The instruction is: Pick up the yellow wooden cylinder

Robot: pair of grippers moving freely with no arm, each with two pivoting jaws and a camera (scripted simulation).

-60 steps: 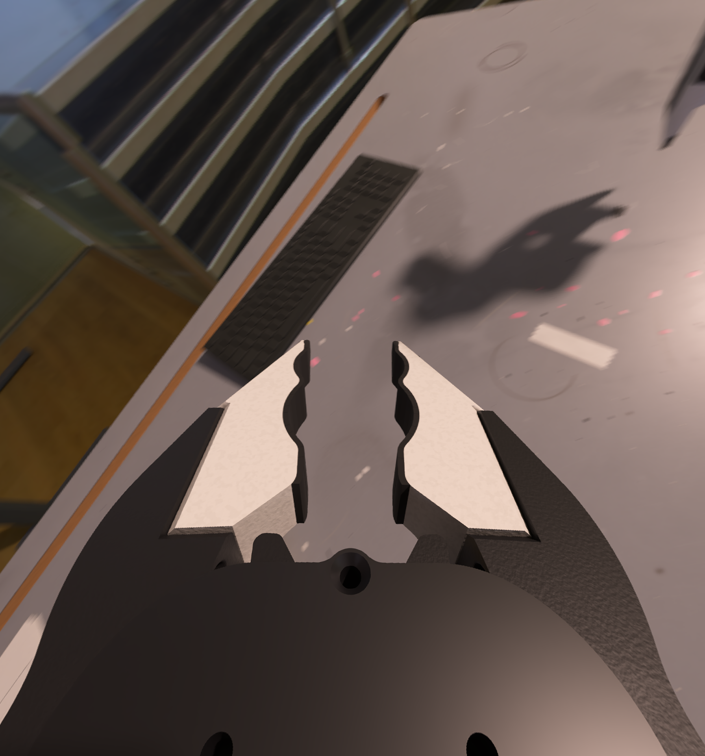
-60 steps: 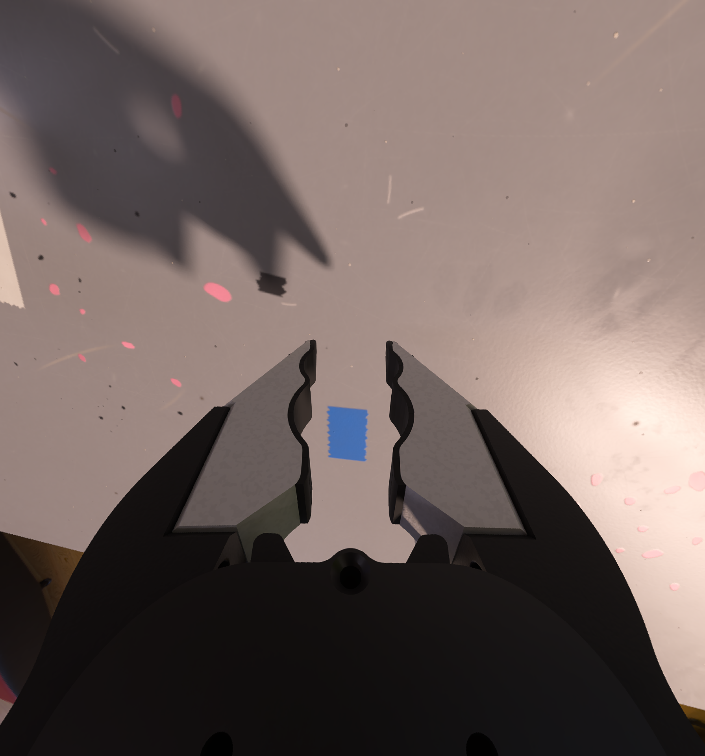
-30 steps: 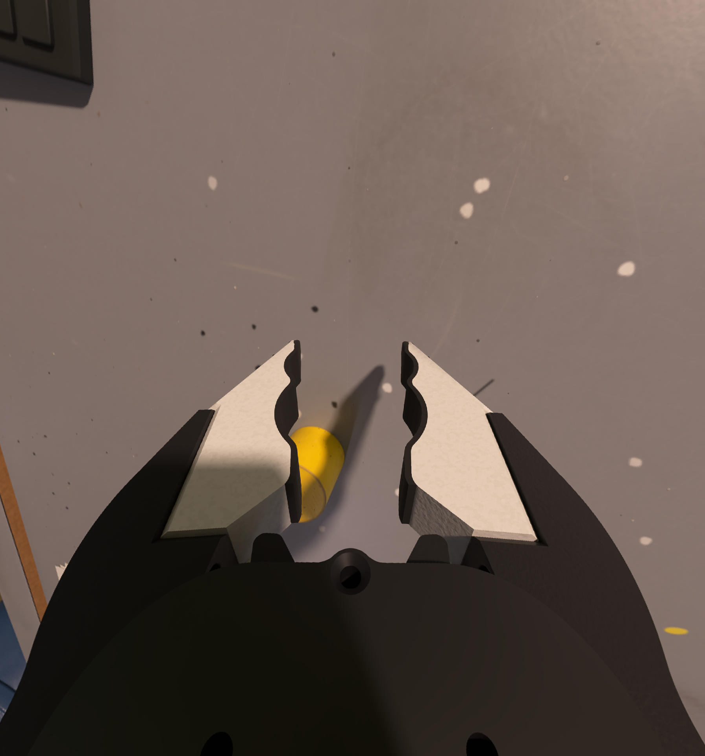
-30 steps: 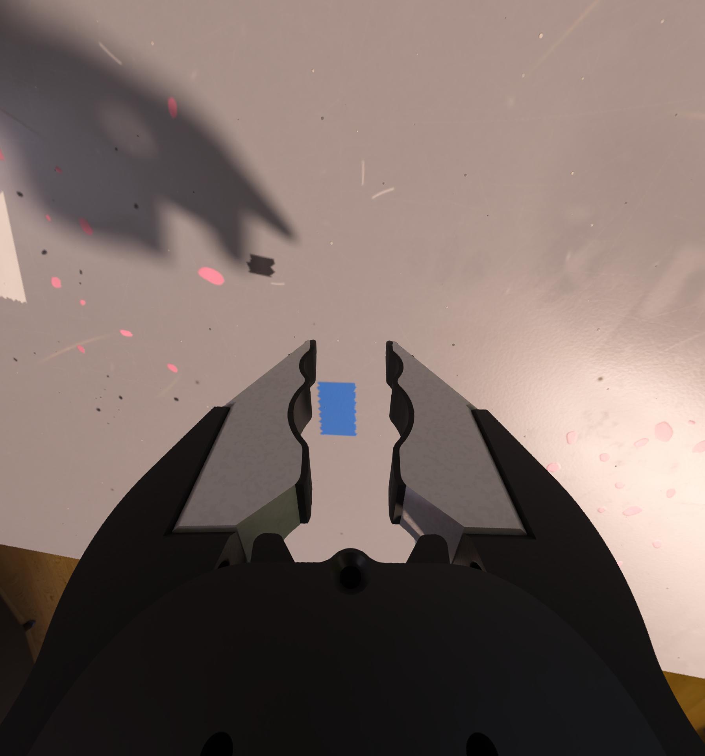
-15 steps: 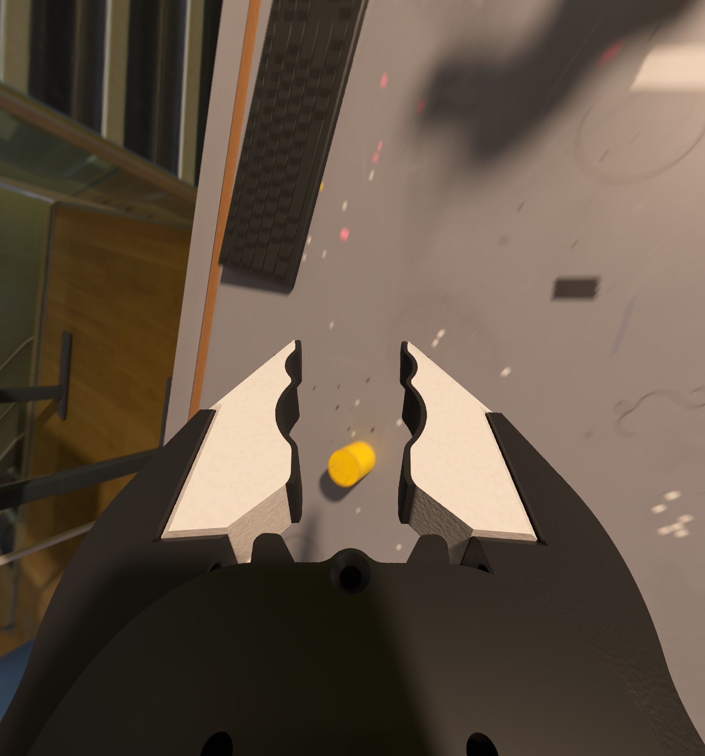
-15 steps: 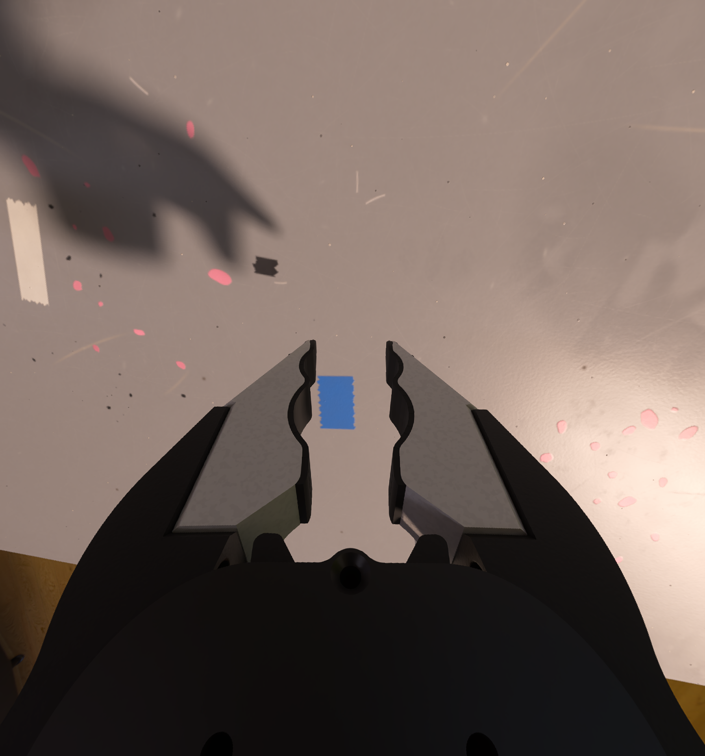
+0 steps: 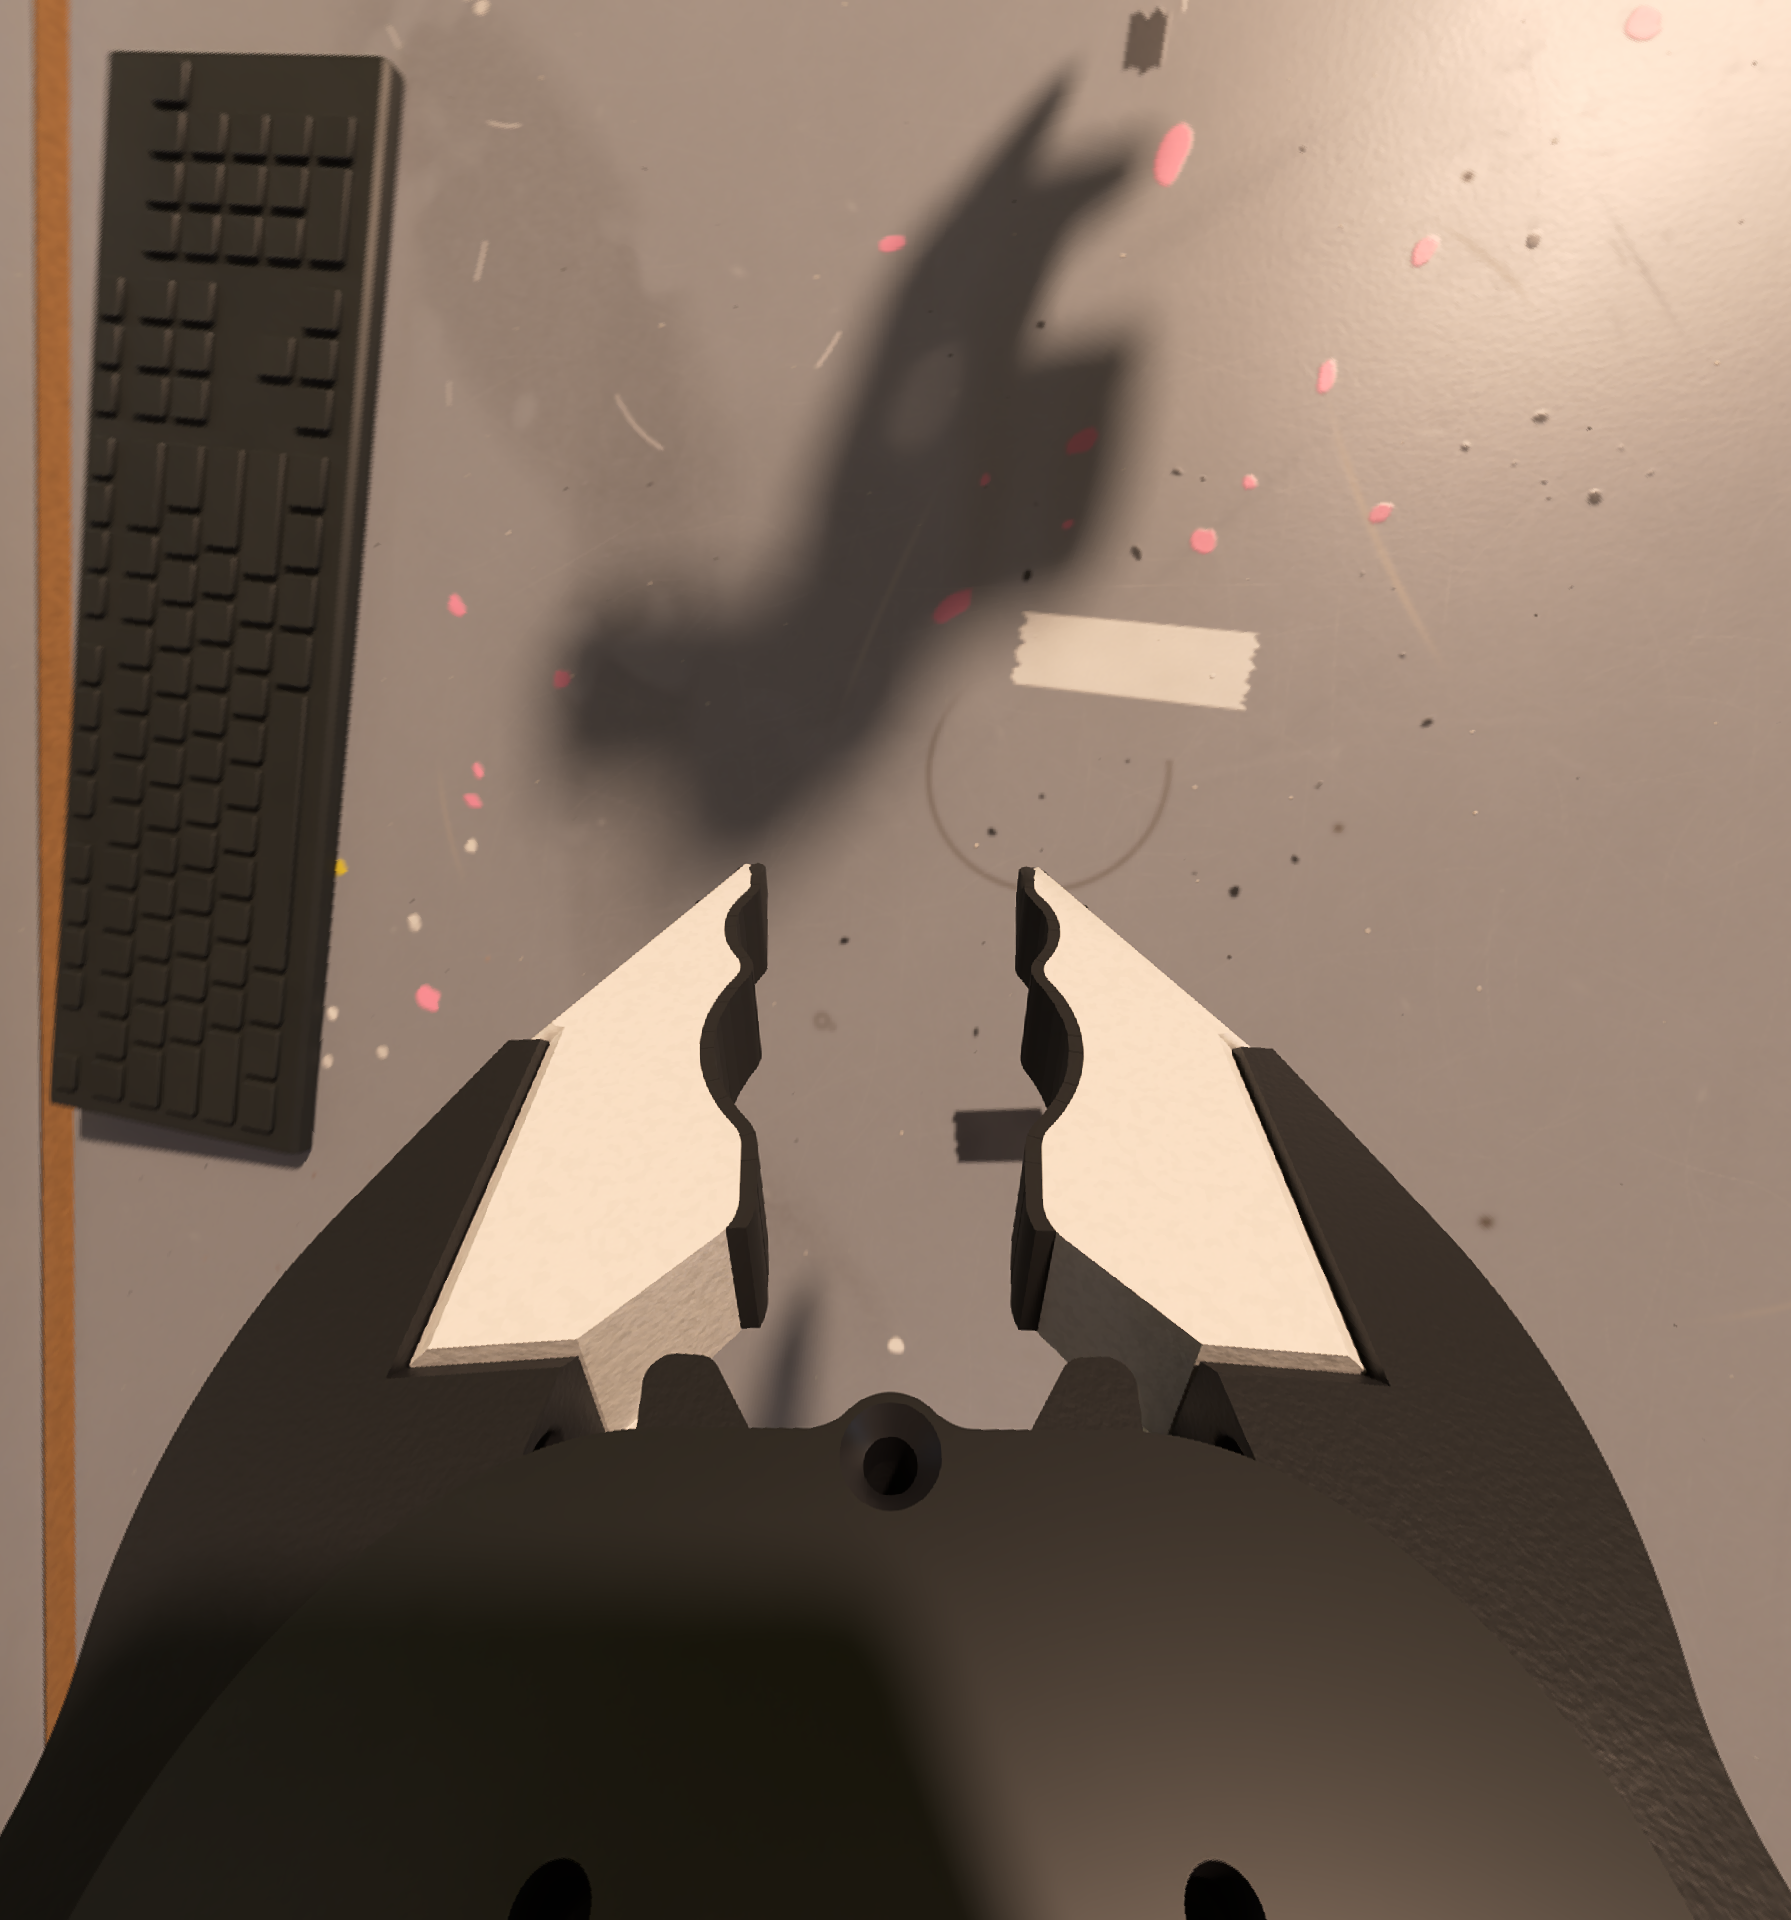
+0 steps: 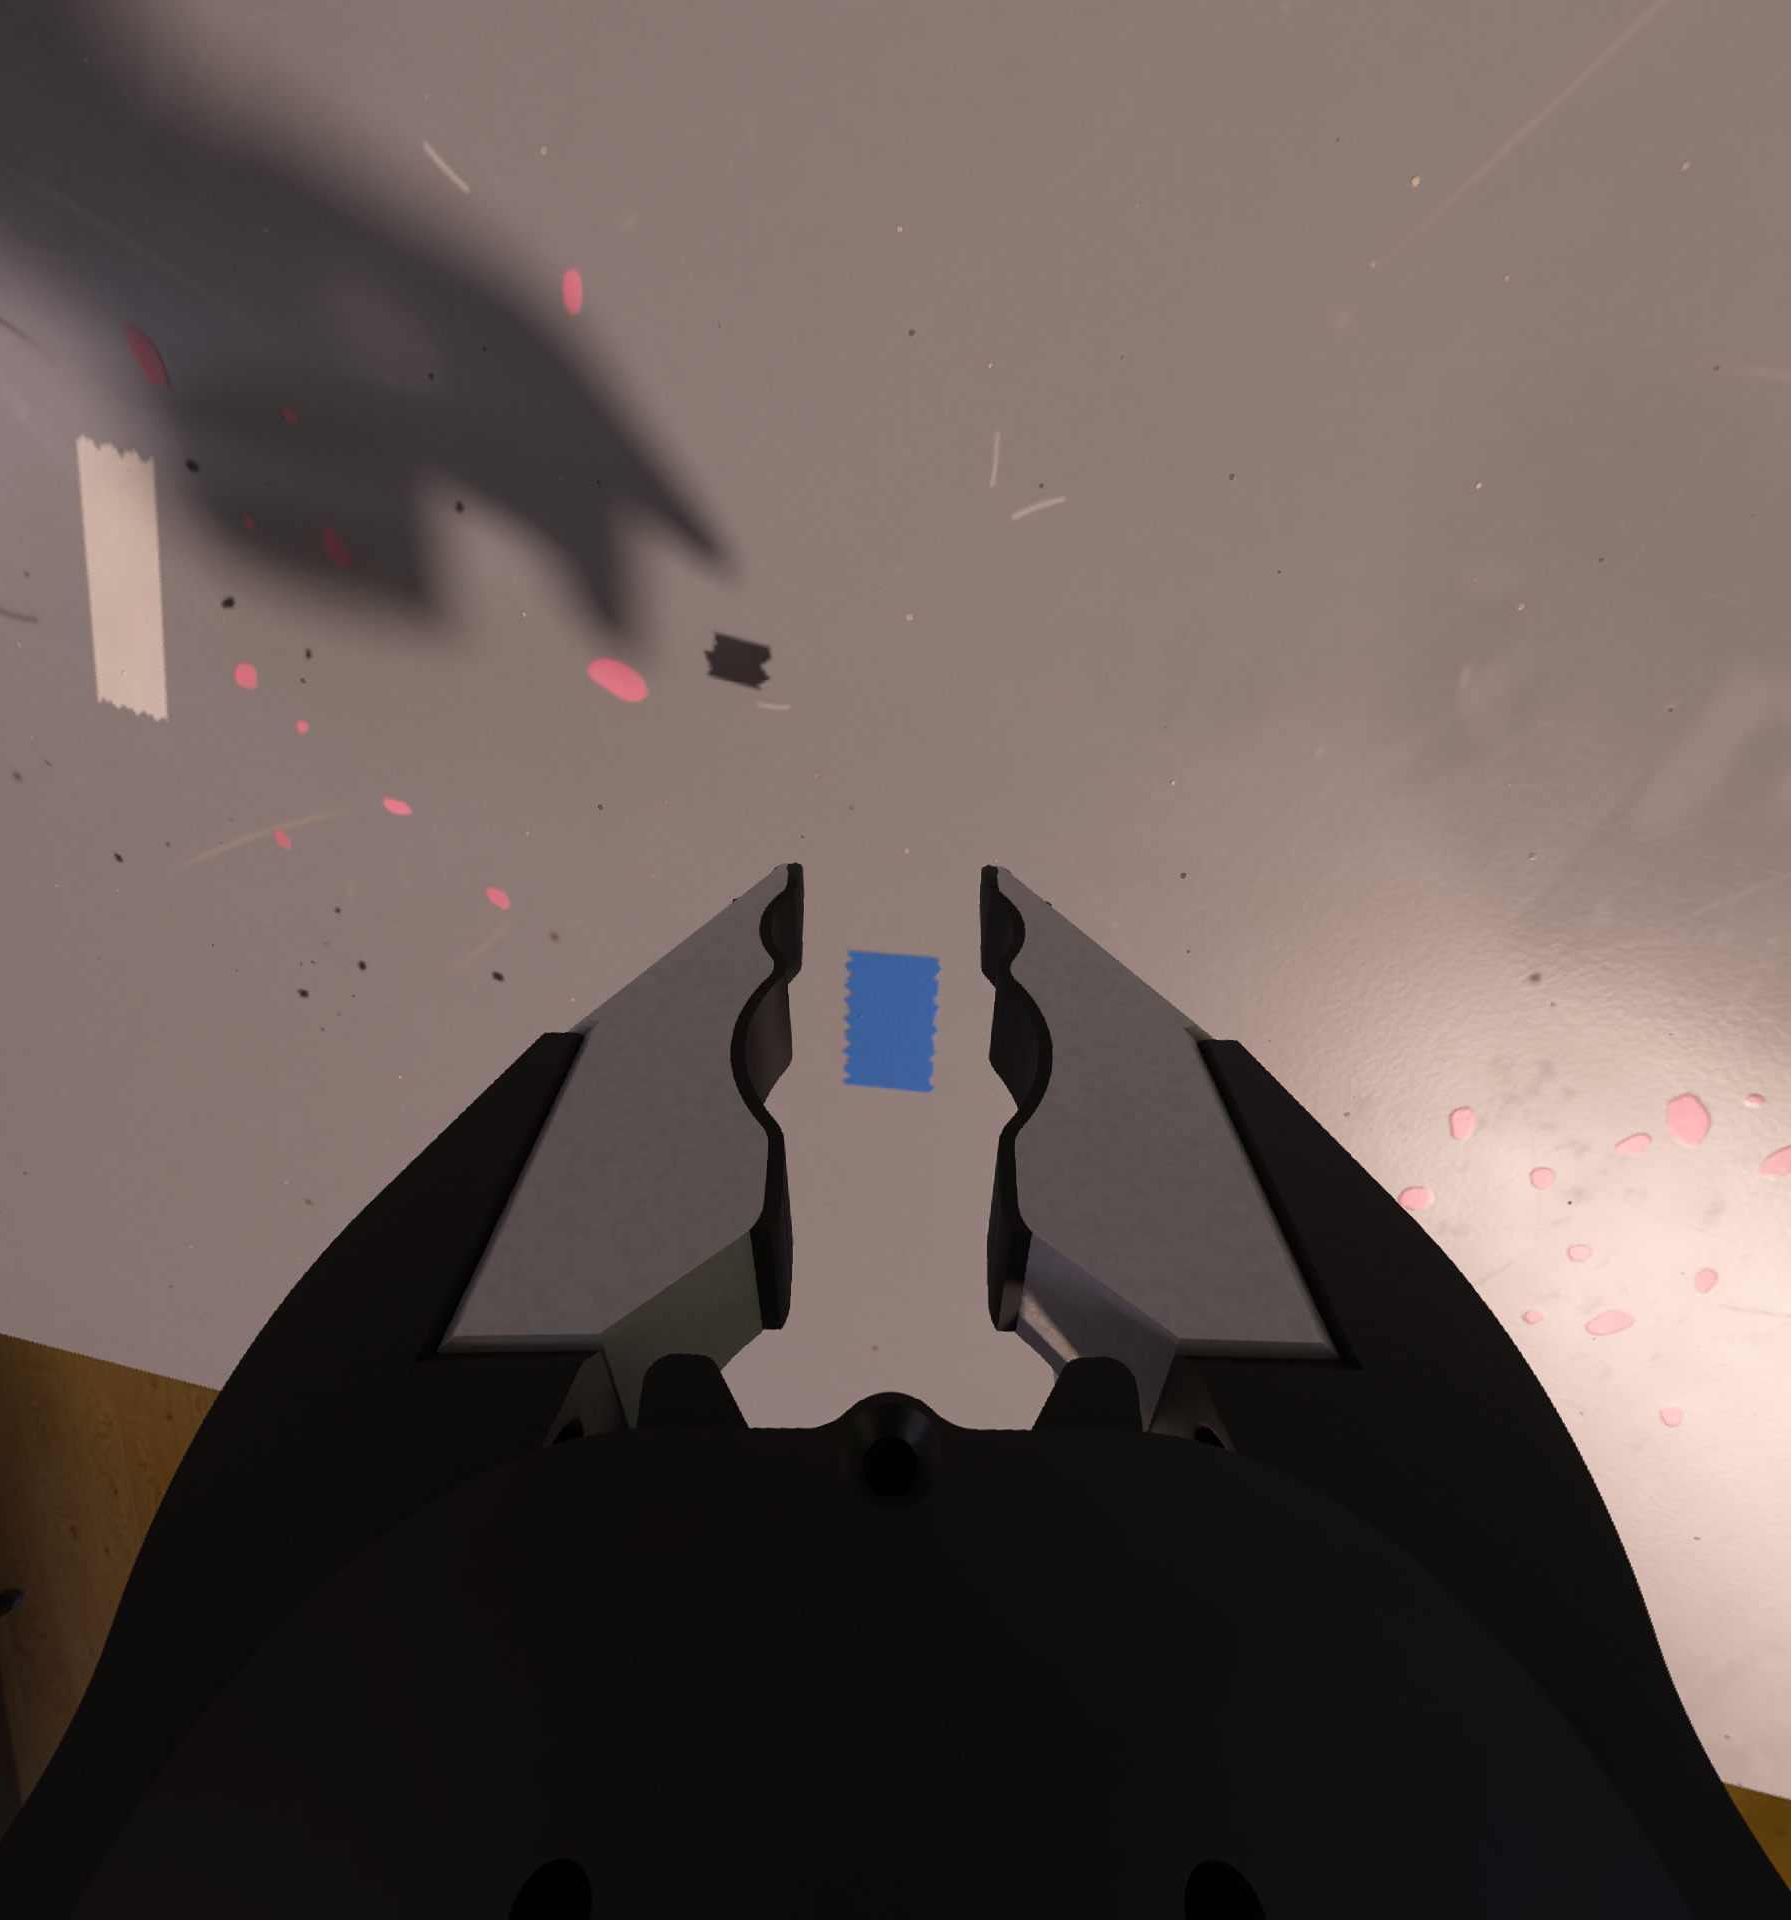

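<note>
keyboard: black, key caps blank — no legends readable
white tape strip: plain, no writing
small black tape piece: plain, partly hidden by the finger
blue tape piece: plain, no marks
dark tape scrap: nothing legible
table top: paint specks and scratches only — no text, numbers or signs
left gripper: no brand or label
right gripper: no brand or label

keyboard left of tape strip
</note>
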